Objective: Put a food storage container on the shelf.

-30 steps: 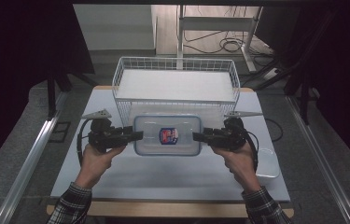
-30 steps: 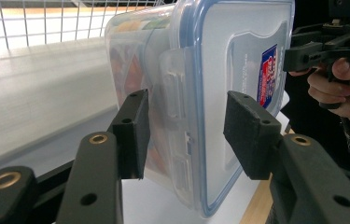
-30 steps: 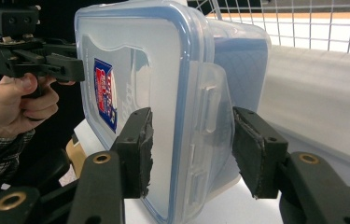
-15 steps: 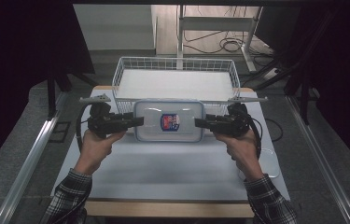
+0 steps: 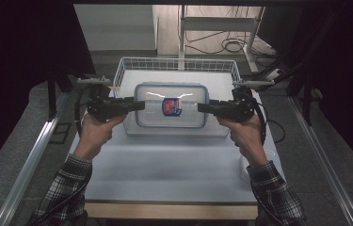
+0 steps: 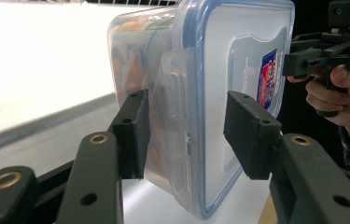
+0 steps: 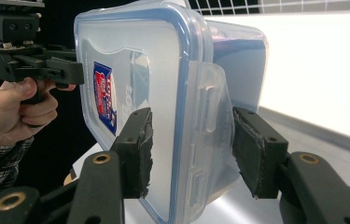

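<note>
- Two grippers carry one clear plastic food box between them: the left gripper has its left end, the right gripper its right end.
- Left gripper view: the jaws are closed partway onto the latch flap at the box's end, one pad under the base side, the other by the blue-rimmed lid; the lid-side pad seems barely touching, and I cannot tell how firm that hold is.
- Right gripper view: the jaws likewise straddle the opposite latch flap, both pads pressed against the box.
- A second ago the box sat low over the counter, in front of the wire basket. Half a second ago it had risen and moved forward to the basket's near wall. Now it hangs level above the near part of the basket, clear of the rim.
- That suggests the lift and carry are nearly over, and the box is probably bound for the basket.
- Lowering it calls for both hands to drop together, so the box stays level and neither latch flap slips out.
</note>
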A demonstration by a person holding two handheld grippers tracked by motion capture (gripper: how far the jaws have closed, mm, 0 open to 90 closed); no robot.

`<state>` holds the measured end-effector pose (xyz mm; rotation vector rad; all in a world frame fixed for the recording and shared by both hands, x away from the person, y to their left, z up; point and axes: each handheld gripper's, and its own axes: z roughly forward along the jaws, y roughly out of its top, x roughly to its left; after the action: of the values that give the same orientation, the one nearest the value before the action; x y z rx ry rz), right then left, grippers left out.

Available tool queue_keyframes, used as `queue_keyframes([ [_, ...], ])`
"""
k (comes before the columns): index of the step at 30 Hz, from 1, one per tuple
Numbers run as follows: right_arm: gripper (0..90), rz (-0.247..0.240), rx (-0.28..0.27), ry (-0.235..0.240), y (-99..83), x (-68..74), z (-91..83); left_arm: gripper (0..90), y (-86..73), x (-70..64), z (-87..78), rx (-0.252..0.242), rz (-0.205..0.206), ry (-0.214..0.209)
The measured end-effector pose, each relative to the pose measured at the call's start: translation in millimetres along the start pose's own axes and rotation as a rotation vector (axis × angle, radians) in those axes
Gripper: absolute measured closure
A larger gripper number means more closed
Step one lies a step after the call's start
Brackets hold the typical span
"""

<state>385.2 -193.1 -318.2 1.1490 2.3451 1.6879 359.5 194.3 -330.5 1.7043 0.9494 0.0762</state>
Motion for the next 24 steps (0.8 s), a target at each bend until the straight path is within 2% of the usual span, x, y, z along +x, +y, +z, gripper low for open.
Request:
queue_keyframes([
  [12,49.3,-0.002,-0.034,-0.010,33.6,-7.6,-0.6,51.6,33.0,7.4,4.5,-0.005,-0.003,-0.006],
  [20,49.1,0.003,-0.051,-0.016,49.4,-18.6,2.0,51.6,51.2,16.5,13.0,-0.001,-0.001,-0.007],
  [24,48.8,0.025,-0.056,-0.024,54.2,-25.3,5.1,51.5,57.4,21.1,18.8,0.002,-0.008,-0.002],
])
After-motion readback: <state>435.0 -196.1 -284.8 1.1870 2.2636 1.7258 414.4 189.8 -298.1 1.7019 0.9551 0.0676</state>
